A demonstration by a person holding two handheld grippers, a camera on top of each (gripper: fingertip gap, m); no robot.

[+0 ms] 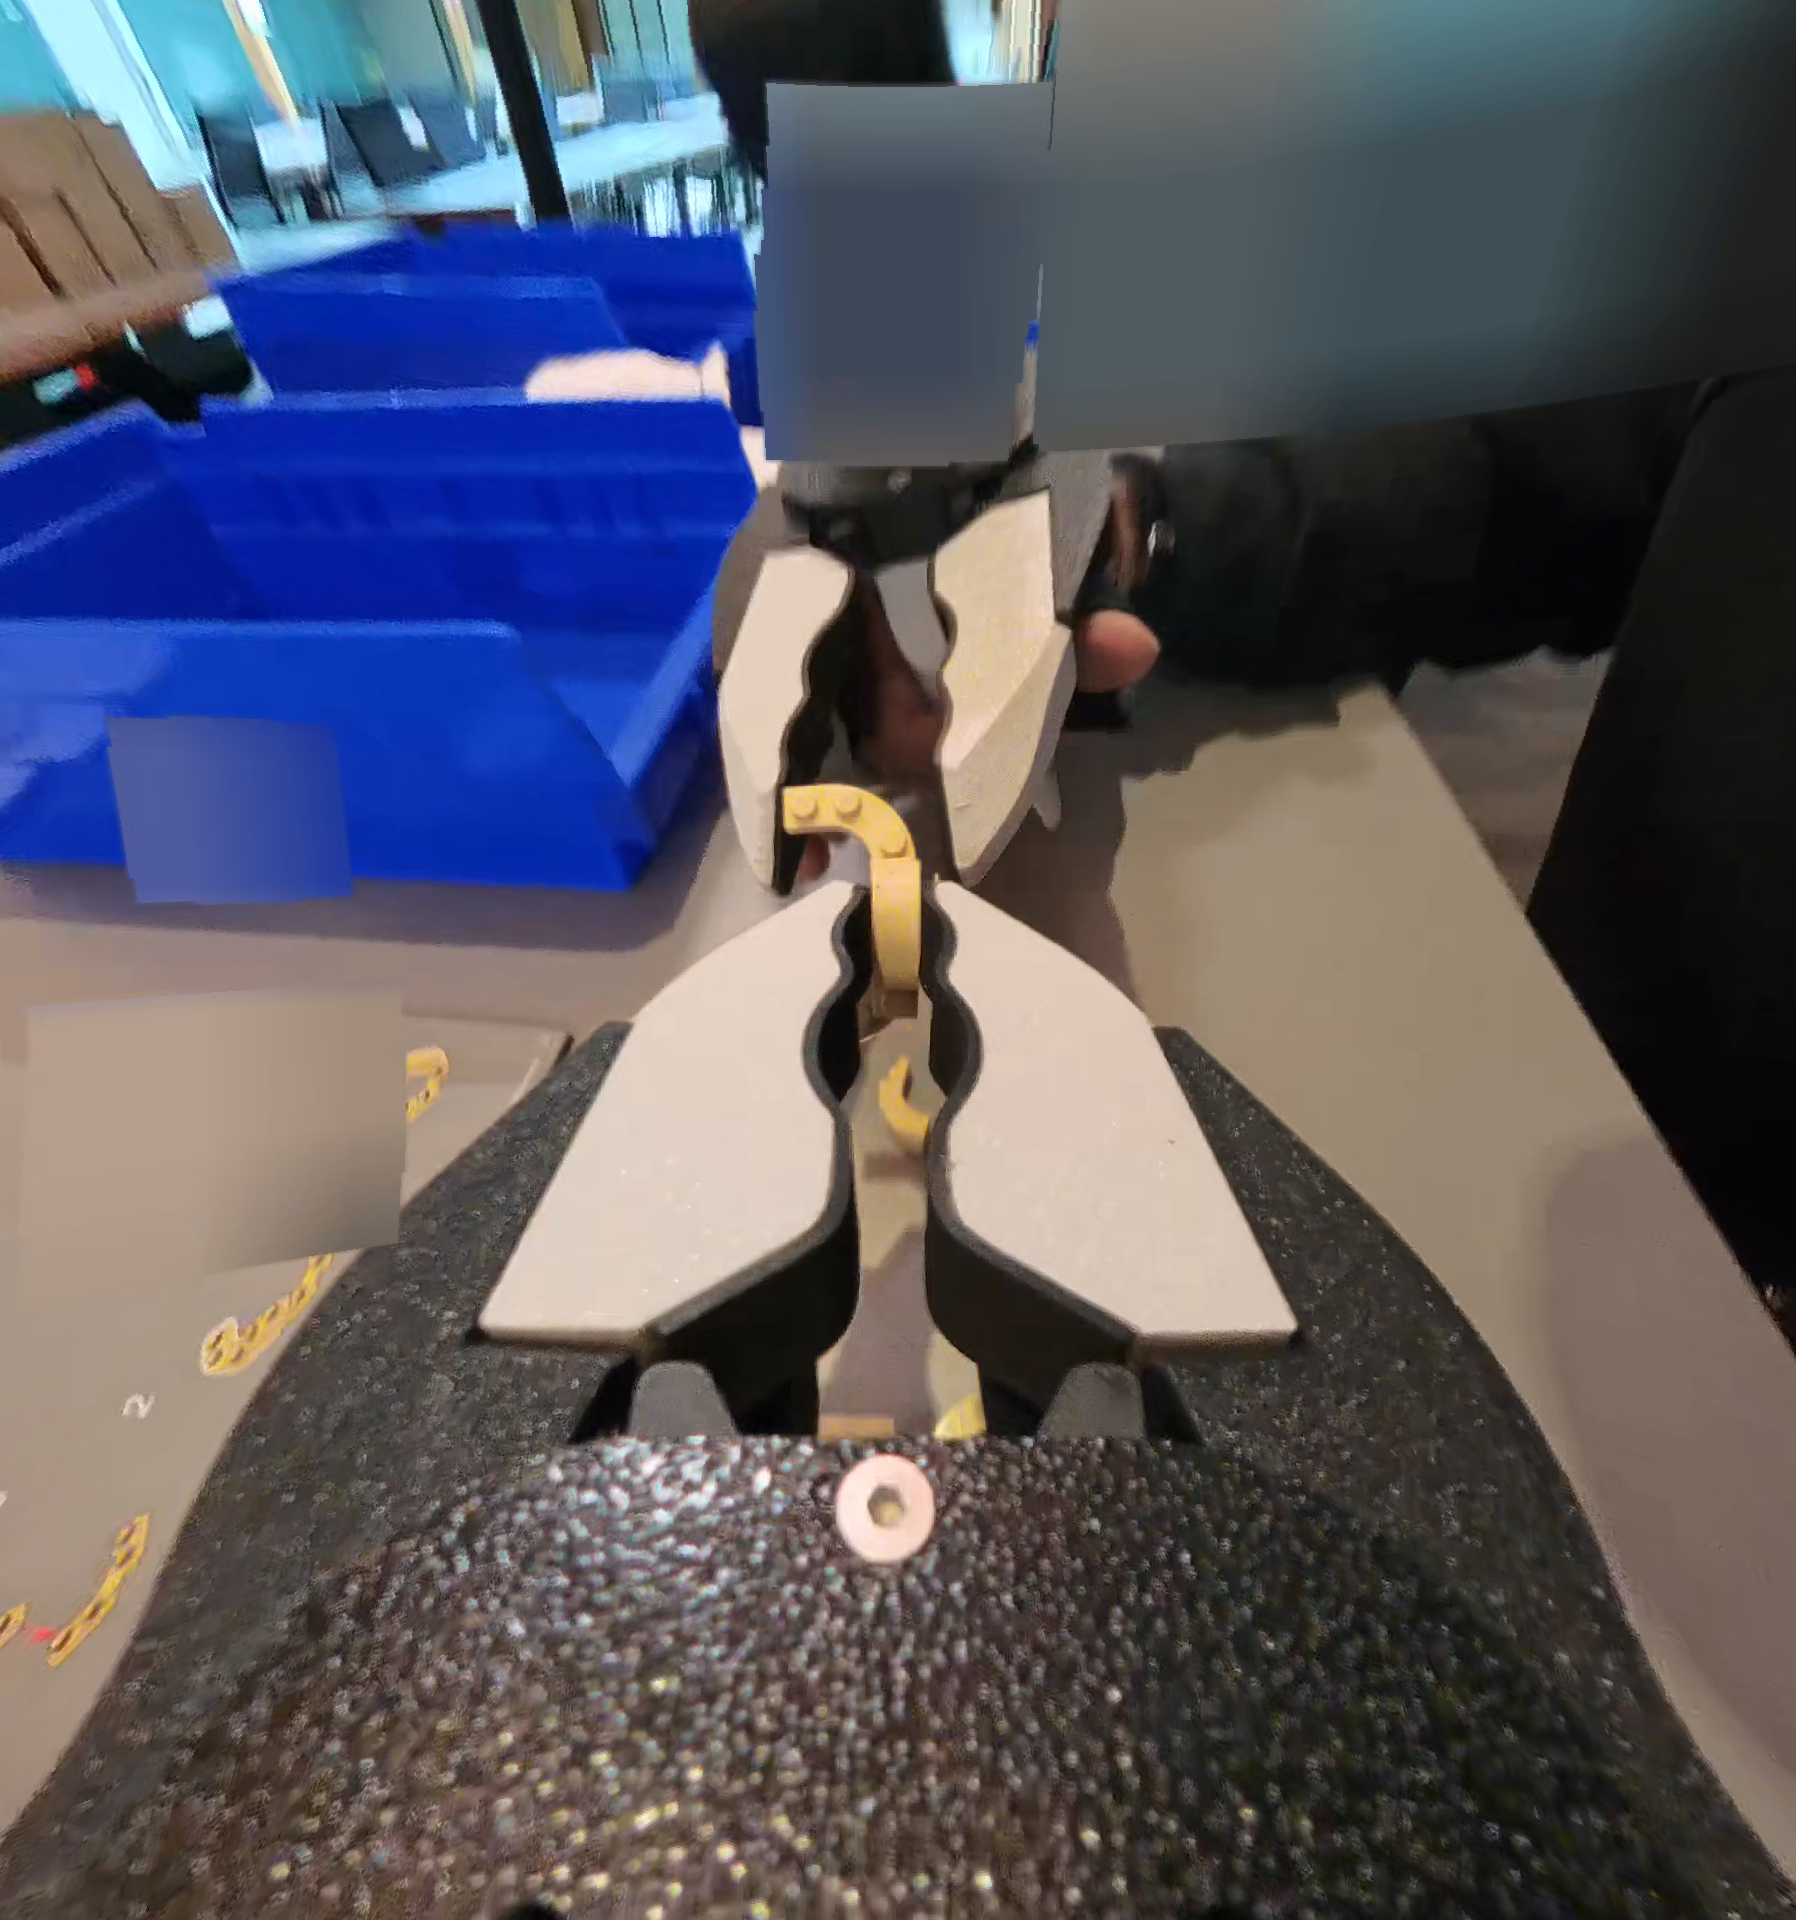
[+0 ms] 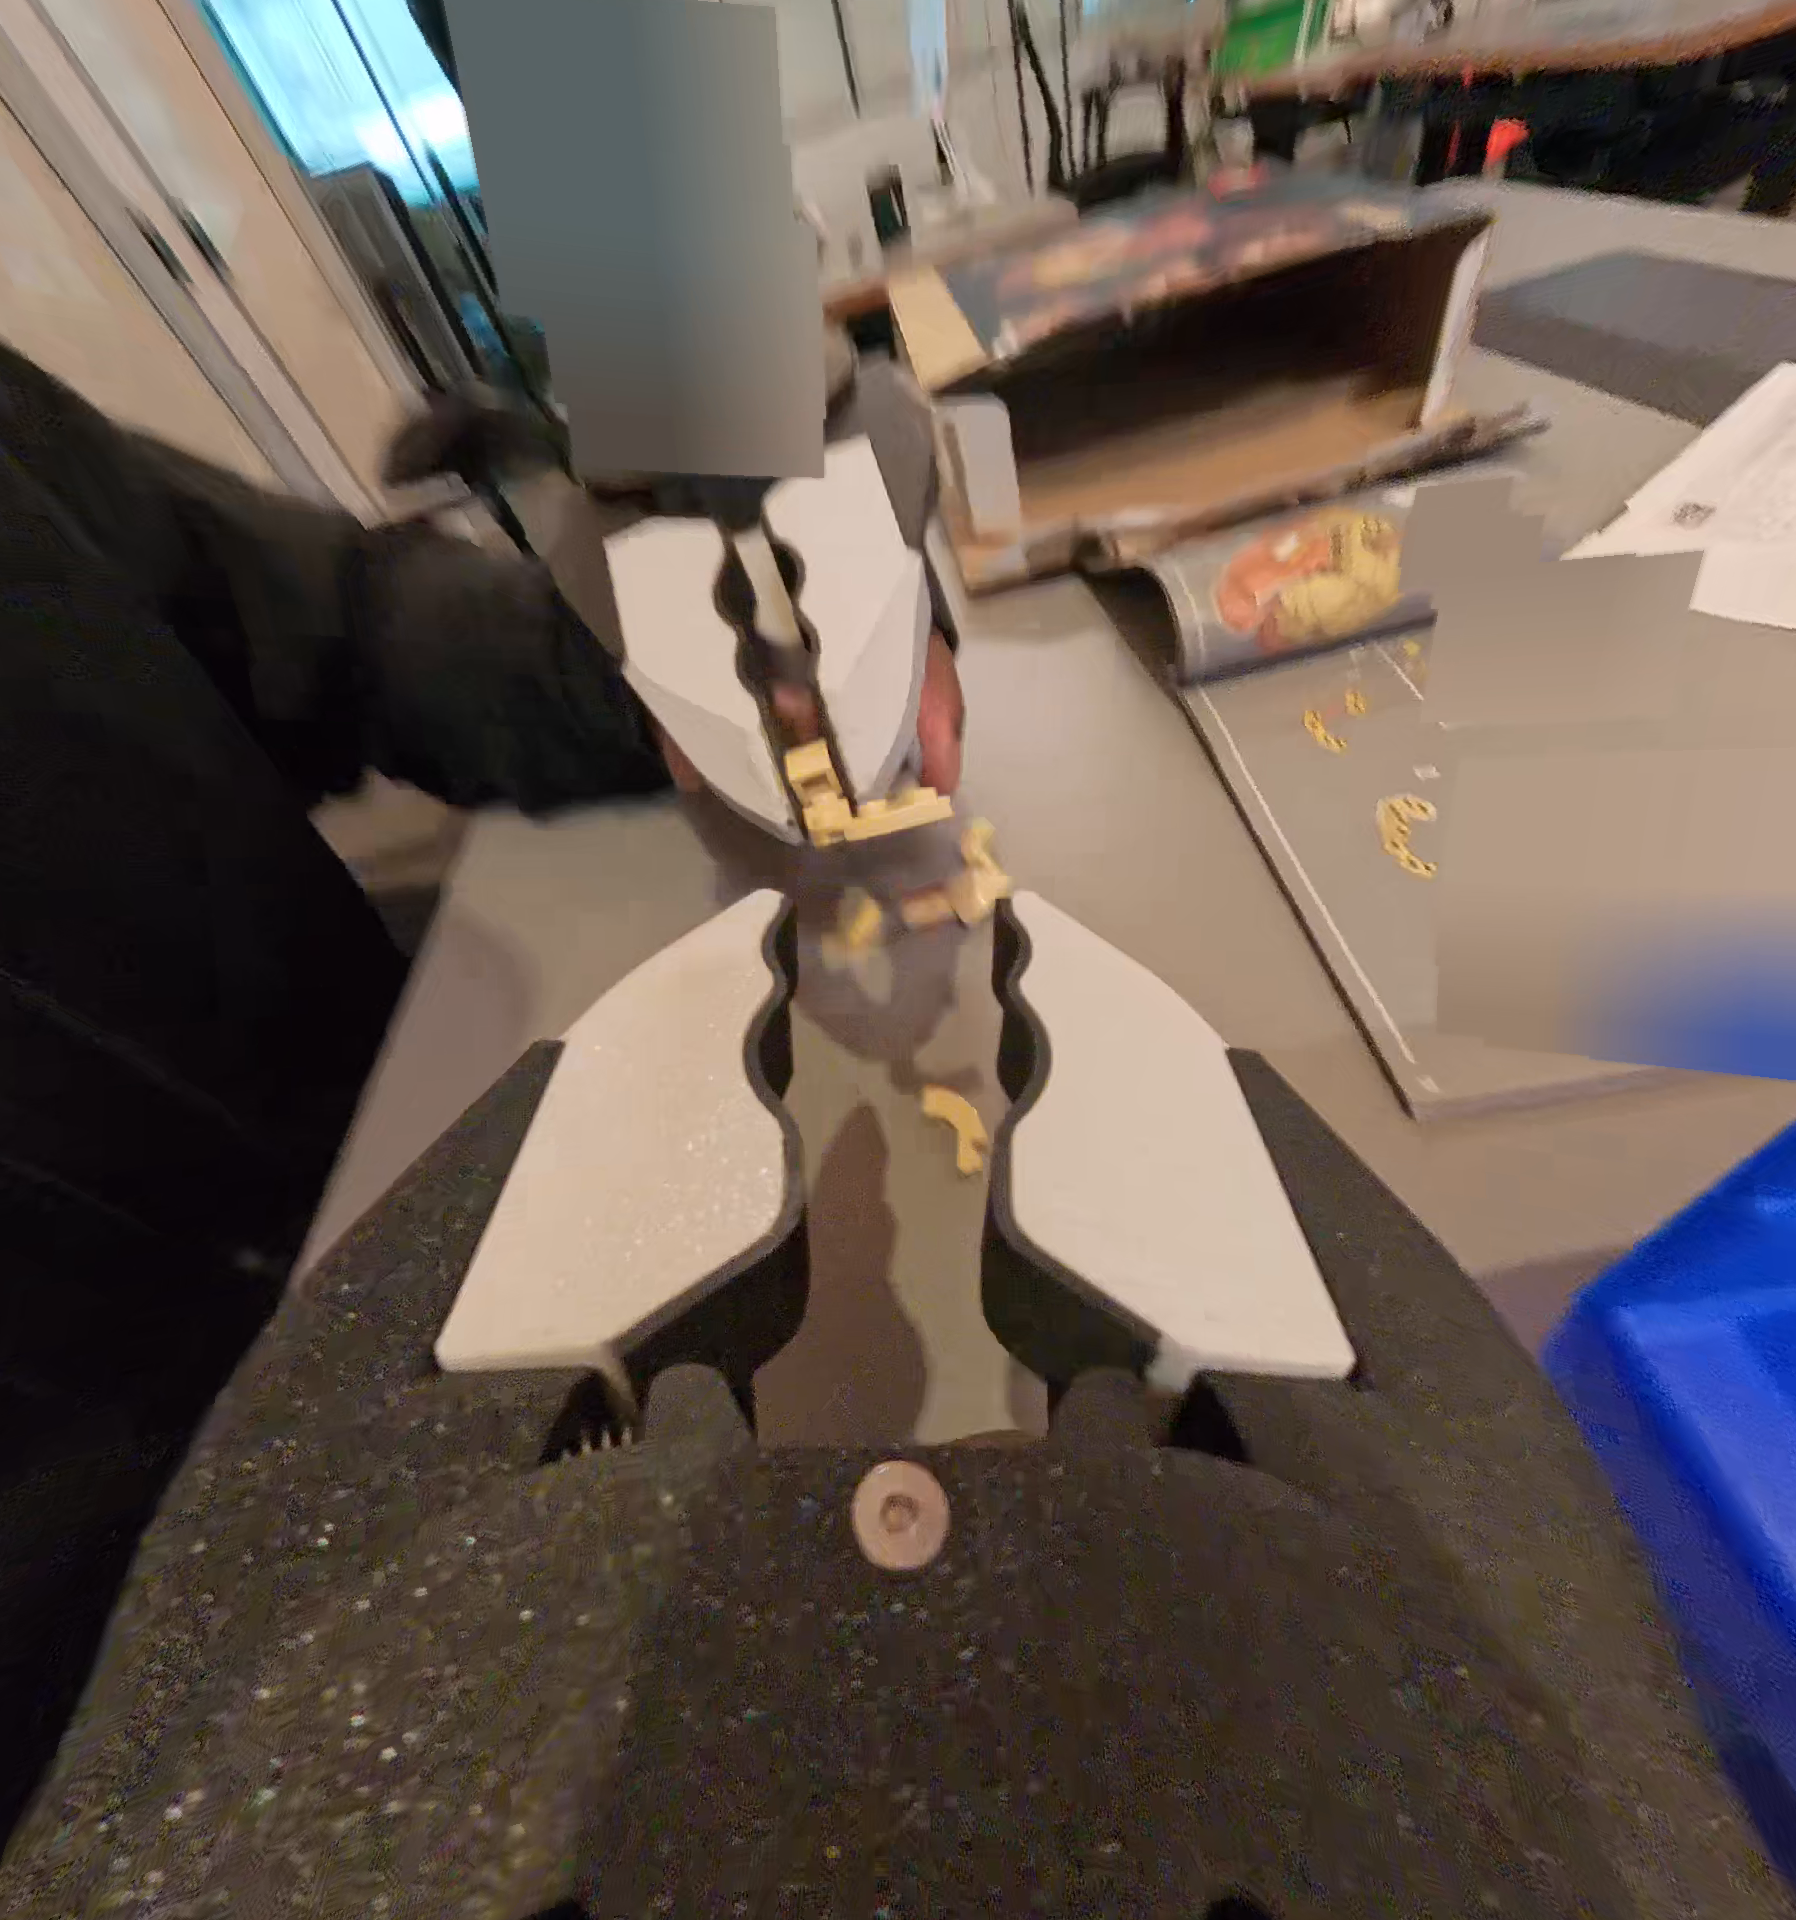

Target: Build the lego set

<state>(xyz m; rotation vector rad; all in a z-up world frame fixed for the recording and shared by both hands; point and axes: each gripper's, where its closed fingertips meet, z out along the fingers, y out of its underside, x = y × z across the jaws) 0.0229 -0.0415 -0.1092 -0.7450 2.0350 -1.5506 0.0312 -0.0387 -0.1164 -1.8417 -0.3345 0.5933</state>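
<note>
- Left claw – narrow, its pads pinching a tan curved brick piece upright, studded arm jutting past the tips toward the facing claw.
- Right claw – wide, nothing gripped; blurred tan bricks between its tips.
- Loose tan brick on grey worktop.

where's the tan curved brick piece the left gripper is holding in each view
Left wrist view: the tan curved brick piece sits at centre, in the left gripper.
Right wrist view: upper centre, at the far gripper's tips.
Shared landmark: the loose tan piece on the grey table.
</note>
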